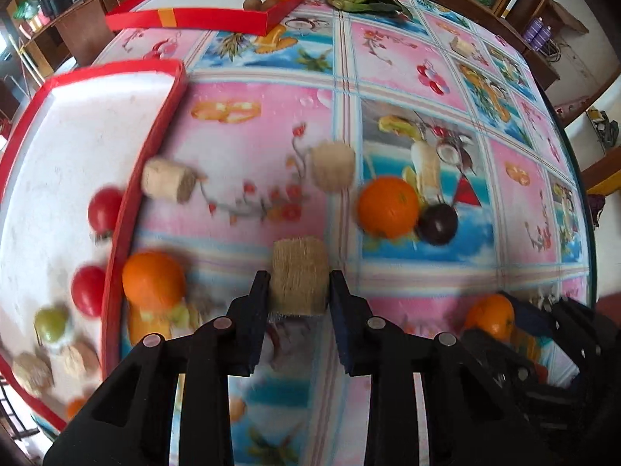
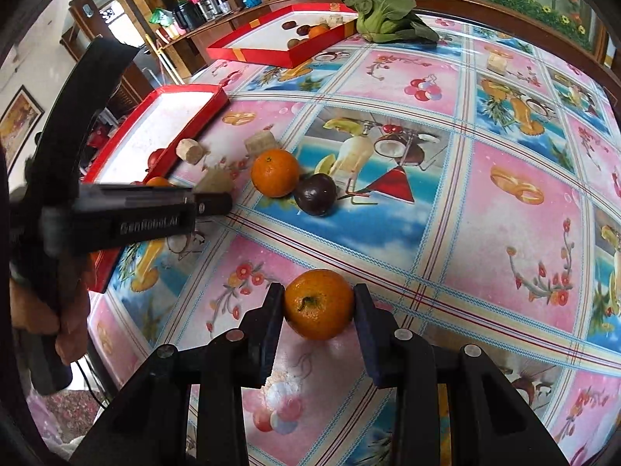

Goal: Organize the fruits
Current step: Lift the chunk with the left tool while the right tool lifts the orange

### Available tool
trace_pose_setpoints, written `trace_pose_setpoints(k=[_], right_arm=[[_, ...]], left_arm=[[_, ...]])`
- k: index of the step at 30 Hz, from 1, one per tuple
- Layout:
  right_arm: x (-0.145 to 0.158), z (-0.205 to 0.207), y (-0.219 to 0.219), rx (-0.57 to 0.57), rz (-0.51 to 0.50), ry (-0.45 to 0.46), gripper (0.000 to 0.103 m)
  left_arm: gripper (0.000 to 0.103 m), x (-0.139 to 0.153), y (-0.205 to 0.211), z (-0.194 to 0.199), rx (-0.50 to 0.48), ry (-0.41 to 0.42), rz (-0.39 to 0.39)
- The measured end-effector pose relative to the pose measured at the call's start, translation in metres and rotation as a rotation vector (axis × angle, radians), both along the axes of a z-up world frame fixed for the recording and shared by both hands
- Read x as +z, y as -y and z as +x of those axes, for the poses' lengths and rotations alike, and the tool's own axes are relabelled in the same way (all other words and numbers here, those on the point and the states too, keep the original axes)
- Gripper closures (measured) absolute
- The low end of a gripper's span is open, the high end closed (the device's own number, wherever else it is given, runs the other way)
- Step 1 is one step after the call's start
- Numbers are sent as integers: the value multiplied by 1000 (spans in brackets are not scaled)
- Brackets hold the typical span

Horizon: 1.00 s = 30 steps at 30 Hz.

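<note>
My left gripper [image 1: 299, 287] is shut on a tan fibrous chunk [image 1: 297, 260] just above the tablecloth, pads pressing both its sides. My right gripper [image 2: 319, 295] is shut on an orange [image 2: 318, 310] low over the table. In the left wrist view that orange [image 1: 491, 316] shows at the lower right. A second orange [image 1: 388, 206] and a dark round fruit [image 1: 438, 223] touch each other mid-table. A third orange [image 1: 153, 279] lies against the near red tray [image 1: 155, 147], which holds two red tomatoes [image 1: 103, 209], a green fruit [image 1: 50, 324] and tan chunks.
Two more tan chunks [image 1: 169, 184] [image 1: 333, 167] lie loose beside the near tray. A second red tray [image 2: 252, 54] with several fruits stands at the far edge, next to a leafy green vegetable [image 2: 384, 11]. A person's hand [image 2: 66, 318] holds the left gripper's handle.
</note>
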State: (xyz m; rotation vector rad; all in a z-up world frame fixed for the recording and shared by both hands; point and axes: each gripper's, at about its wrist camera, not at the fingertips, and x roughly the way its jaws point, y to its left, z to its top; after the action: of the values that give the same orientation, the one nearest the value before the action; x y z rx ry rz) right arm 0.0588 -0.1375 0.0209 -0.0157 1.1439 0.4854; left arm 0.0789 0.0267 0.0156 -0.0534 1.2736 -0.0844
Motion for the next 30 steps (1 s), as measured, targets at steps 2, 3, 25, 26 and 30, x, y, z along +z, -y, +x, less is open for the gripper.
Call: trace_pose_setpoints(k=[2, 3, 25, 26, 30], right_arm=[[0, -1, -1, 21, 18, 0, 67], [0, -1, -1, 31, 27, -3, 67], [3, -11, -36, 142, 51, -14, 67], [4, -11, -37, 139, 47, -14, 67], [7, -9, -41, 110, 39, -7, 67]], left_arm=[[76, 0, -1, -17, 6, -5, -10], [76, 0, -3, -28, 12, -6, -20], [76, 3, -25, -74, 27, 5, -43], [76, 3, -27, -74, 22, 1, -54], [76, 7, -36, -71, 5, -9, -79]])
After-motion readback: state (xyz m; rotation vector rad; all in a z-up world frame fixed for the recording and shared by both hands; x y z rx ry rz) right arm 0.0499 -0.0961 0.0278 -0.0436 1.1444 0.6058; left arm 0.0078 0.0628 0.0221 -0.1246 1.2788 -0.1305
